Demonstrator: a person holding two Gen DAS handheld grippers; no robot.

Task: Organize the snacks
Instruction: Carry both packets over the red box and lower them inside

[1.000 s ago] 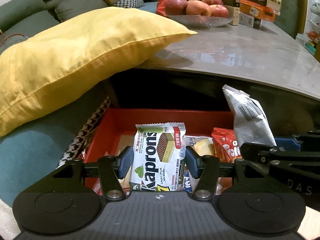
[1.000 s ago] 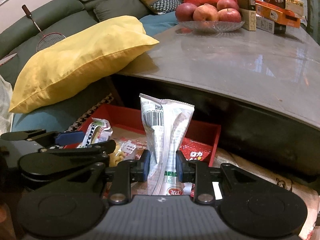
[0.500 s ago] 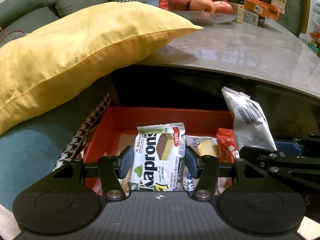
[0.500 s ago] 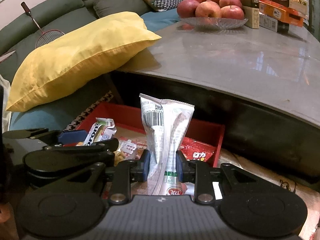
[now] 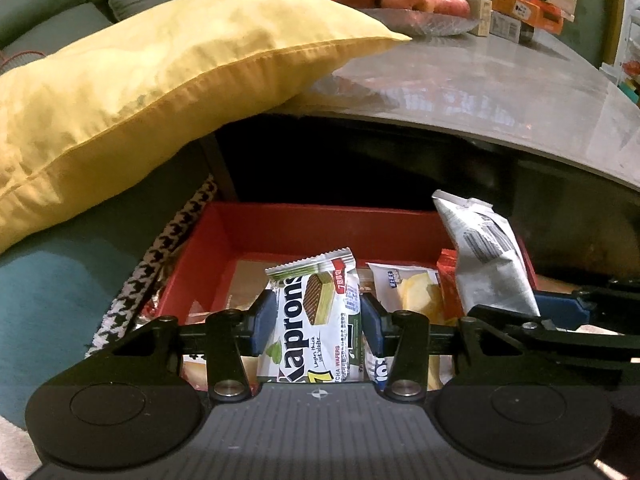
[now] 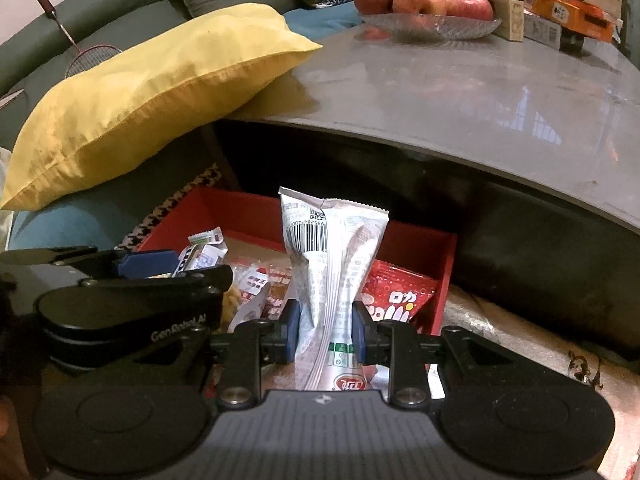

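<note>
A red box of snacks sits on the floor under the table edge; it also shows in the right wrist view. My left gripper is shut on a white-and-green Kaprons wafer pack, held upright over the box. My right gripper is shut on a silver-white snack bag, also upright over the box; the bag shows in the left wrist view. A red snack packet and a yellow-and-white packet lie in the box.
A grey table overhangs the box, with a glass bowl of apples and cartons at the back. A yellow pillow rests on the table's left edge. A green sofa is behind, a houndstooth rug left of the box.
Both grippers have lowered and moved a little closer to the red box with their packets still held. The grips have not changed.
</note>
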